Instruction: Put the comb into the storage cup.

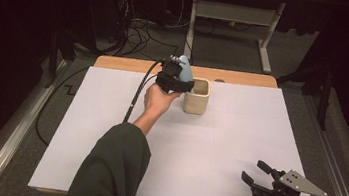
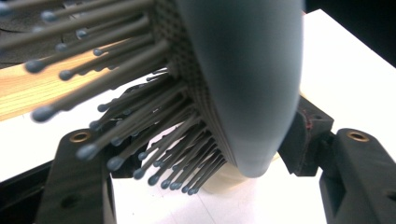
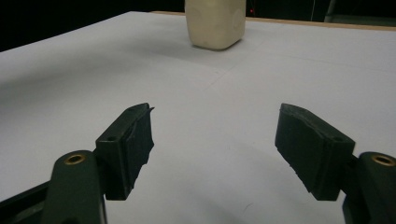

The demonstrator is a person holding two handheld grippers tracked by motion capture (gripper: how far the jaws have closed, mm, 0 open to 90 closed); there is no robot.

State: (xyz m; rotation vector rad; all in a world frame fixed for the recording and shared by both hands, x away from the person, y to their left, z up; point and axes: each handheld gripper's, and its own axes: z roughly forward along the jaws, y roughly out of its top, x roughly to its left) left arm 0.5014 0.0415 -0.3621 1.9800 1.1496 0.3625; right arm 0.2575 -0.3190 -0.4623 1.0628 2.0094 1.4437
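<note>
My left gripper [image 1: 177, 80] is shut on a blue-grey hairbrush [image 1: 184, 69], held up at the far middle of the table just left of a cream square cup [image 1: 197, 96]. In the left gripper view the brush [image 2: 243, 84] stands between the jaws of the left gripper [image 2: 215, 149], its ball-tipped bristles [image 2: 140, 116] pointing left, and the cup [image 2: 224, 182] shows just below its narrow end. My right gripper [image 1: 254, 171] rests open near the table's front right corner. In the right gripper view, nothing lies between the jaws of the right gripper [image 3: 215, 135], and the cup [image 3: 215, 25] stands far ahead.
A white sheet [image 1: 206, 147] covers the table, with a wooden strip [image 1: 131, 65] bare along the far edge. Beyond it are floor cables [image 1: 140, 33] and a white desk frame [image 1: 233, 14]. A metal rail [image 1: 18, 124] runs along the left side.
</note>
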